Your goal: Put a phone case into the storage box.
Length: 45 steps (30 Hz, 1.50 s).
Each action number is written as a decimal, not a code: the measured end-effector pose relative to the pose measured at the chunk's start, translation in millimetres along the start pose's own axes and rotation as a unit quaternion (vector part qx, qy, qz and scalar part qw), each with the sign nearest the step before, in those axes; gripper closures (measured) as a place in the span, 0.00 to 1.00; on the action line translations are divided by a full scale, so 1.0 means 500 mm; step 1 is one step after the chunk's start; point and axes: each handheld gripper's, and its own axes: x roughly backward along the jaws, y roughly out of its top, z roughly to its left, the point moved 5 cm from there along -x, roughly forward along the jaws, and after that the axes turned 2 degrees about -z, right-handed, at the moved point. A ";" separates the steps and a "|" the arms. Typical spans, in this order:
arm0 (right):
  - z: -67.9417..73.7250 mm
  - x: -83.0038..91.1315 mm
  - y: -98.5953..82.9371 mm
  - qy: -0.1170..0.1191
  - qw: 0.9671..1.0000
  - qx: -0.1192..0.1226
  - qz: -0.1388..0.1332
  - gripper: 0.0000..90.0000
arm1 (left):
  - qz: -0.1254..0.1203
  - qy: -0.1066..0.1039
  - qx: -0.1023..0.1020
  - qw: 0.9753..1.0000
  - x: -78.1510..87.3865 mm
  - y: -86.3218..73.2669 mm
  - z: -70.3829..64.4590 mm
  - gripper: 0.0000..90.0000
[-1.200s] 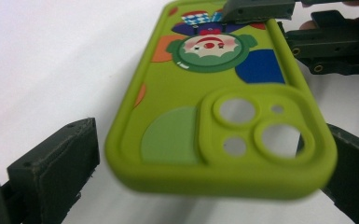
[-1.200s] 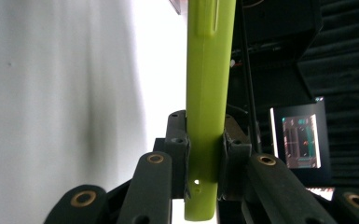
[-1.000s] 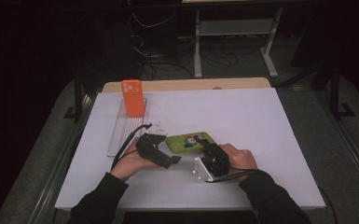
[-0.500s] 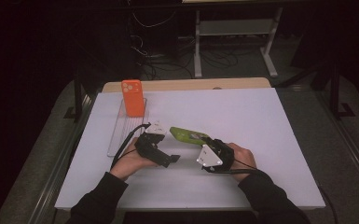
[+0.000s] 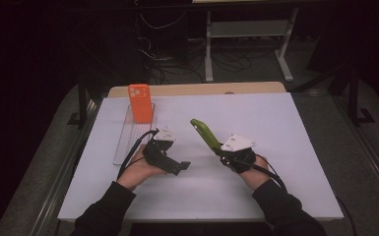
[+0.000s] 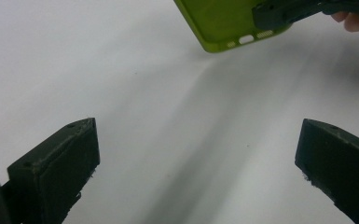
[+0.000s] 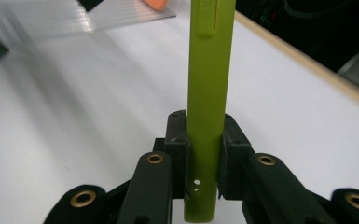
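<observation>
Right gripper: clamped on green phone case, lifted off table.
Left gripper: jaws wide apart, empty, near the case.

I'm working in what looks like a lab or test room, dimly lit except for my bench. The white table top is bare and matte, with a wooden strip along its far edge and metal rails down the sides. Beyond it, loose cables trail over a grey floor, and a pale metal desk frame stands in the dark. A clear plastic stand props up an orange phone, laid out like a trial setup rather than anything homely.
</observation>
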 end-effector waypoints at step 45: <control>0.017 -0.004 0.015 0.070 0.986 -0.145 -0.041 0.84 | -0.141 -0.057 0.087 0.984 -0.045 0.147 0.003 0.00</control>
